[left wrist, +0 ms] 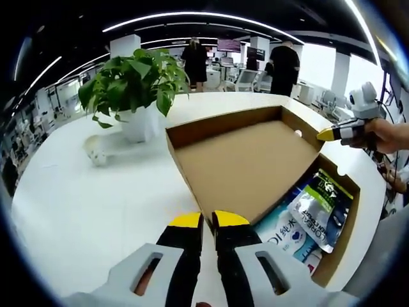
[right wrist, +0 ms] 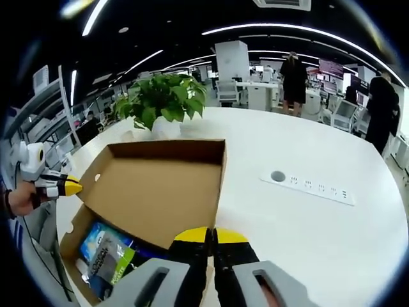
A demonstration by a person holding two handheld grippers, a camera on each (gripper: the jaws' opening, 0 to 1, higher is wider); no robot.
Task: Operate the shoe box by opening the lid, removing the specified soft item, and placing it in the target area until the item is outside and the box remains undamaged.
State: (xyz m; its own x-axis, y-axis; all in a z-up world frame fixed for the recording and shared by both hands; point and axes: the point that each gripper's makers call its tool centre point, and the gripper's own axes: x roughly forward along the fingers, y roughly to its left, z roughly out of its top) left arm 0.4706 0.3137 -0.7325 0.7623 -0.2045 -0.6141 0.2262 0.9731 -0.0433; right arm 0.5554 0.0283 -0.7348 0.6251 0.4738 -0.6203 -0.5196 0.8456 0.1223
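The shoe box (left wrist: 332,256) sits on the white counter (left wrist: 89,211) with its lid (left wrist: 246,163) raised. Your left claw (left wrist: 209,220) and right claw (right wrist: 211,235) each hold a lid edge, jaws together on the cardboard. The soft packets (left wrist: 319,208) lie inside the box, not yet removed.

Risks from here, as judged:
- Pulling the two claws apart or unevenly can tear or crease the lid.
- Pushing the lid past its hinge can split the fold.
- Releasing both claws can drop the lid onto the packets.
- The plant (left wrist: 131,80) stands near; swinging the lid may strike it.
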